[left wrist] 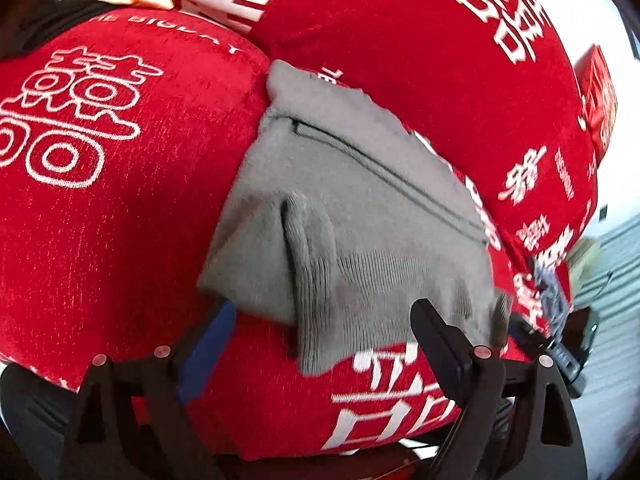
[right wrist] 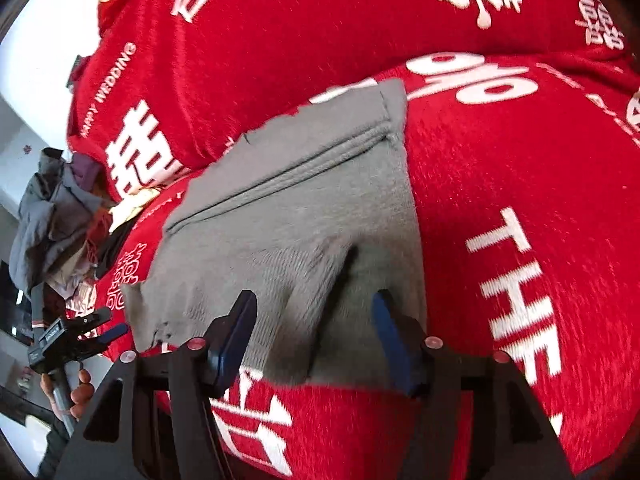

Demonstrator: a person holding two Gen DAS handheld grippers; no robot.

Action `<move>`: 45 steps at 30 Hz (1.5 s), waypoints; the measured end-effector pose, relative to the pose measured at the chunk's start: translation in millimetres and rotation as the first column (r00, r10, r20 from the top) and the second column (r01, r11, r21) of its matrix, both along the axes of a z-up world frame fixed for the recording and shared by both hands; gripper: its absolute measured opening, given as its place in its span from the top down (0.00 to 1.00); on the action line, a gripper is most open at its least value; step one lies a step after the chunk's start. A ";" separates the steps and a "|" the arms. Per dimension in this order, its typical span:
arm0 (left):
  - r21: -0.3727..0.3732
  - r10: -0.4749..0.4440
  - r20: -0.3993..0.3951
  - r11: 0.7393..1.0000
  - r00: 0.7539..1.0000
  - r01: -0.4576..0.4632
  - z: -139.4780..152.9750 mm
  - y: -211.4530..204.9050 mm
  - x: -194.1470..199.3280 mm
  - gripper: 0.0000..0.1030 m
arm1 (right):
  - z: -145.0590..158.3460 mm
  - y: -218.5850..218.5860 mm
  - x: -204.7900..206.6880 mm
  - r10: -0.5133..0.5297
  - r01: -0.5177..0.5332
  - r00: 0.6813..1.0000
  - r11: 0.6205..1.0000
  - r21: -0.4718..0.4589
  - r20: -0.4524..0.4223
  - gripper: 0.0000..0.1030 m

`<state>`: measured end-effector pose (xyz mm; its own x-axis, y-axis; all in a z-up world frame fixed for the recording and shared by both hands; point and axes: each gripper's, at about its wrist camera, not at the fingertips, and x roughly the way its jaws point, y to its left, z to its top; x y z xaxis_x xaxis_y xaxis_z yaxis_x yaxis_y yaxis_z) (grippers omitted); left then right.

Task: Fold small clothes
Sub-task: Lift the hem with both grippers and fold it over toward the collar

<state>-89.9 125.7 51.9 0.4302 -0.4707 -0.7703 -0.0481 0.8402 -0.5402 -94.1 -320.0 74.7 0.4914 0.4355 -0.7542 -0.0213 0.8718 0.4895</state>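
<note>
The left gripper point(left wrist: 324, 334) hangs with its jaws spread wide and empty just above the near edge of a folded grey garment point(left wrist: 352, 208), its blue-padded fingers point(left wrist: 212, 340) clear of the cloth. The right gripper point(right wrist: 316, 336) is likewise released, jaws apart over the same near edge of the garment point(right wrist: 304, 216), gripping nothing. The grey piece lies flat on a red bedcover point(left wrist: 100, 208) printed with white characters, a stitched seam running across its far half and a small raised crease near its middle. Beyond the cover's left edge in the right wrist view sits a heap of unfolded clothes point(right wrist: 56, 216); below it a hand point(right wrist: 80, 392) holds the left gripper's handle.
</note>
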 end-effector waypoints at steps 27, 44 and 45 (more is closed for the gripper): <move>0.113 -0.066 -0.144 0.990 0.987 0.083 -18.9 -16.1 16.7 0.87 | 8.6 14.6 23.1 0.084 -0.084 0.996 0.996 0.012 -0.007 0.92; 0.083 -0.030 -0.173 0.996 0.984 0.045 -20.6 -23.9 16.2 0.78 | -21.5 11.3 27.0 0.069 -0.063 0.992 0.996 0.065 -0.107 0.81; 0.079 -0.025 -0.181 0.996 0.983 0.040 -23.2 -25.2 17.6 0.81 | -23.4 11.0 27.9 0.069 -0.061 0.991 0.996 0.071 -0.111 0.79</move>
<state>-72.2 100.6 28.7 0.2669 -0.4138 -0.8704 -0.1100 0.8841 -0.4541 -66.1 -309.0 51.3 0.3735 0.5157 -0.7711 -0.0179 0.8351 0.5498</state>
